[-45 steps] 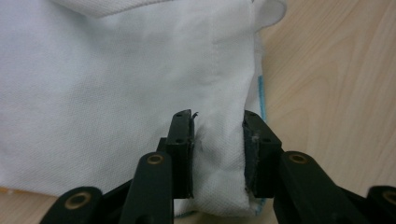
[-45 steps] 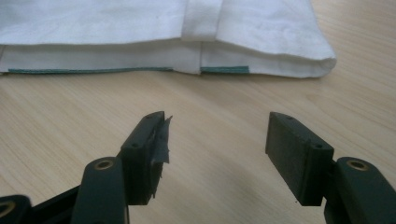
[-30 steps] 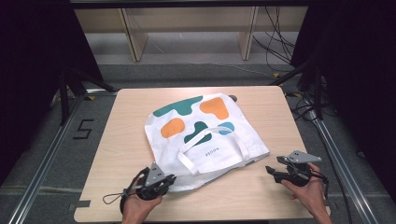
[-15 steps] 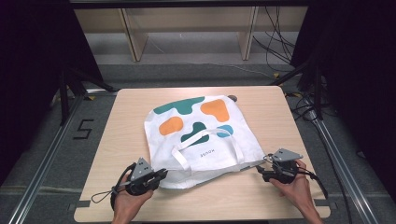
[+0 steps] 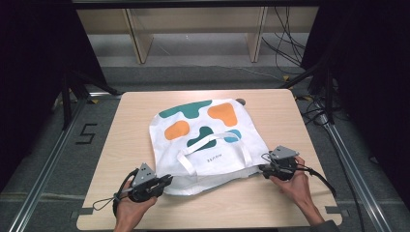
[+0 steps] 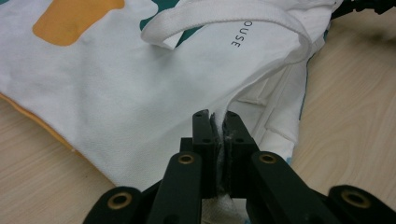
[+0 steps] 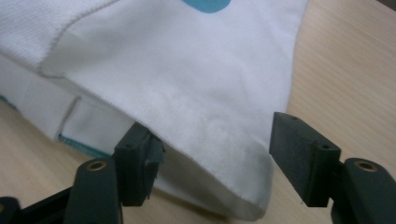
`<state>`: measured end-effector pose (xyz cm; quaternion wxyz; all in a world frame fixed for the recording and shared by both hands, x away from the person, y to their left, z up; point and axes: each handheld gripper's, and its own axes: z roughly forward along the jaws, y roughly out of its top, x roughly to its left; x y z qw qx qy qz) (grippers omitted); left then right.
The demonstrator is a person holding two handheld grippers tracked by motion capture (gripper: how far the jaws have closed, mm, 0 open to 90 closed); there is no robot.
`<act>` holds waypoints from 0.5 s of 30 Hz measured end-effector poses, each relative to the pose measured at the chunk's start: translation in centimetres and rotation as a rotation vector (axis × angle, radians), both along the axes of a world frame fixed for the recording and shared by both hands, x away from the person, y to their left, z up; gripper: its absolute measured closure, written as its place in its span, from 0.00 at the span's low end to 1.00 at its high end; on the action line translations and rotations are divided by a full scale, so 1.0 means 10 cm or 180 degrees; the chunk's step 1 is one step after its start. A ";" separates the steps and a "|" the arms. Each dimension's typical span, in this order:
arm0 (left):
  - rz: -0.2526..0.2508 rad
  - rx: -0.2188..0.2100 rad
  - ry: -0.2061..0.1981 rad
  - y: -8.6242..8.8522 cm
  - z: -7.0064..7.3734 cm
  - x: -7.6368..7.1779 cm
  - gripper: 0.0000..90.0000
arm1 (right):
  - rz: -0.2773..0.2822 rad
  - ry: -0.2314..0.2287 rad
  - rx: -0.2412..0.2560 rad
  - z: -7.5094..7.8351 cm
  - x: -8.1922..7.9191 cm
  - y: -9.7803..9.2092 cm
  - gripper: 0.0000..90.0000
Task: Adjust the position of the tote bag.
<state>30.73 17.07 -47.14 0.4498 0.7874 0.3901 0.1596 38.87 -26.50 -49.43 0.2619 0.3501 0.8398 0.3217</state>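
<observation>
The tote bag (image 5: 203,140) lies flat on the counter (image 5: 125,145), a white cloth bag printed with orange and teal shapes, its open mouth and two straps turned toward the person. It looks light, soft and floppy: it should sag and fold wherever it is not held, and a single layer can slide off the one beneath, so a firm pinch on the doubled hem at the mouth corners seems the best hold. The straps (image 5: 212,147) would stretch and swing, making them a poorer place to grip.

At the left, the left hand-held gripper (image 5: 164,181) sits at the bag's near left corner. In the left gripper view its jaws are clenched on a ridge of white fabric (image 6: 219,135), pulled up into a small peak between the pads, with the bag spreading away ahead and to the left.

At the right, the right hand-held gripper (image 5: 263,169) meets the bag's near right corner. In the right gripper view (image 7: 212,158) its jaws stand released and wide, straddling the corner: the left jaw is tucked under the top layer's hem (image 7: 224,186), the right jaw stands clear over bare counter. Closing here would likely catch just the upper layer.
</observation>
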 end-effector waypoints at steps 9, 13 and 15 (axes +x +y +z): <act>-0.0024 0.0449 -0.0052 -0.04 -0.14 -0.03 0.74 | 0.0049 -0.0068 -0.0020 0.00 0.09 -0.01 0.86; -0.0012 0.0638 0.0005 -0.06 -0.16 -0.07 0.60 | 0.0104 -0.0164 0.0101 0.11 0.05 -0.02 0.94; 0.0030 0.0732 0.0130 -0.15 -0.23 -0.11 0.51 | 0.0131 -0.0122 0.0331 0.16 0.03 -0.04 0.96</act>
